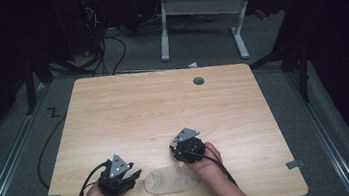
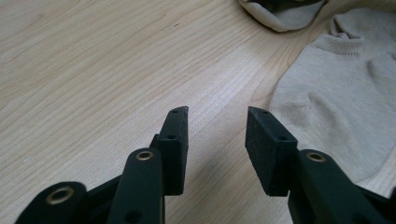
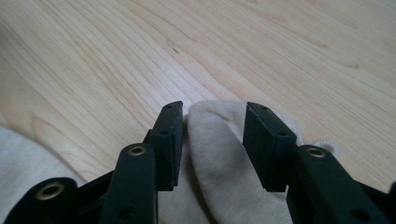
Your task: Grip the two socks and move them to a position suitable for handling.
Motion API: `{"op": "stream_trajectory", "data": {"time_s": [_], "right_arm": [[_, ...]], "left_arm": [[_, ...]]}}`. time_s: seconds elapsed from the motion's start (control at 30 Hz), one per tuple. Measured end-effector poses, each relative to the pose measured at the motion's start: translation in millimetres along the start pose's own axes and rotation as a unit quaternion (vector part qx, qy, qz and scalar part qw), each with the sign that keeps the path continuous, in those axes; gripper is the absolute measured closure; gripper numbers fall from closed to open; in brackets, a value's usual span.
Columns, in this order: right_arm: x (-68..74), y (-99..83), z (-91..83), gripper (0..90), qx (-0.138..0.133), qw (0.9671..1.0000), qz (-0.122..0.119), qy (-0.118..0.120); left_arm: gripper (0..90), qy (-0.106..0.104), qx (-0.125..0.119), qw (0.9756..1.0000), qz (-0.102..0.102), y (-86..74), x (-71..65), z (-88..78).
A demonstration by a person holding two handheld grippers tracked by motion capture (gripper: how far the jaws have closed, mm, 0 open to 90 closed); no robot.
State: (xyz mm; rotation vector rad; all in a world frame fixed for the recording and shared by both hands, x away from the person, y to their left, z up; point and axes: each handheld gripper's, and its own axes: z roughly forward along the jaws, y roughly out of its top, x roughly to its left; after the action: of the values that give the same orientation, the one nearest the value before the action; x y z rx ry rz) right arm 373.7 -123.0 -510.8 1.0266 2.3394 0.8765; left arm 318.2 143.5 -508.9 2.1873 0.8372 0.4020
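A beige sock (image 1: 170, 180) lies flat near the table's front edge, between my two grippers. My left gripper (image 1: 132, 175) sits just left of it, low over the wood. In the left gripper view its jaws (image 2: 217, 116) stand open with bare table between them, and the sock (image 2: 336, 93) lies to their right. My right gripper (image 1: 185, 152) is at the sock's far right end. Its jaws (image 3: 214, 109) are open around a raised fold of beige cloth (image 3: 219, 154), with a pad on each side.
The light wooden table (image 1: 163, 104) has a round grey cable hole (image 1: 198, 81) at the back. Tape marks (image 1: 295, 164) sit at both front corners. A second bit of beige cloth (image 2: 285, 16) shows beyond the left gripper. Another desk's legs (image 1: 162, 29) stand behind.
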Motion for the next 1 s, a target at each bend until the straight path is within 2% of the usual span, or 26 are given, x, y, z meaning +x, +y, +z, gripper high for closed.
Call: {"op": "stream_trajectory", "data": {"time_s": [0.07, 0.13, 0.23, 0.27, 0.3, 0.5, 0.8, 1.0], "right_arm": [[-0.9, -1.4, 3.6, 62.9, 0.01, 1.0, -0.002, 0.0], [-0.9, -2.2, 5.0, 70.0, 0.013, 0.9999, -0.002, 0.003], [0.4, -2.2, 4.7, 82.6, 0.011, 0.9999, -0.007, -0.002], [0.4, -2.2, 4.7, 82.6, 0.011, 0.9999, -0.007, -0.002], [1.1, -2.2, 3.5, 87.2, 0.007, 0.9999, -0.01, -0.005], [-2.5, -0.6, -11.8, 87.5, -0.023, 0.9997, 0.0, -0.008], [-17.1, -7.8, -36.8, 87.4, -0.066, 0.9972, 0.033, -0.012], [-23.8, -17.7, -44.9, 87.4, -0.078, 0.9954, 0.055, -0.01]], "left_arm": [[59.7, 0.0, 0.0, 1.0, 0.0, 0.0, -0.2, 0.1], [59.6, -0.001, 0.0, 1.0, 0.0, 0.0, -0.2, 0.2], [59.6, 0.0, 0.0, 1.0, 0.0, 0.0, -0.2, 0.4], [59.6, -0.001, 0.0, 1.0, 0.0, 0.1, -0.2, 0.3], [59.5, 0.0, 0.001, 1.0, 0.001, 0.1, -0.5, 0.3], [59.5, 0.0, 0.002, 1.0, 0.003, 0.0, -1.0, 1.1], [59.4, -0.001, 0.0, 1.0, 0.005, 1.2, -2.9, 1.3], [59.4, -0.003, -0.001, 1.0, 0.008, 2.3, -5.6, 1.1]]}}
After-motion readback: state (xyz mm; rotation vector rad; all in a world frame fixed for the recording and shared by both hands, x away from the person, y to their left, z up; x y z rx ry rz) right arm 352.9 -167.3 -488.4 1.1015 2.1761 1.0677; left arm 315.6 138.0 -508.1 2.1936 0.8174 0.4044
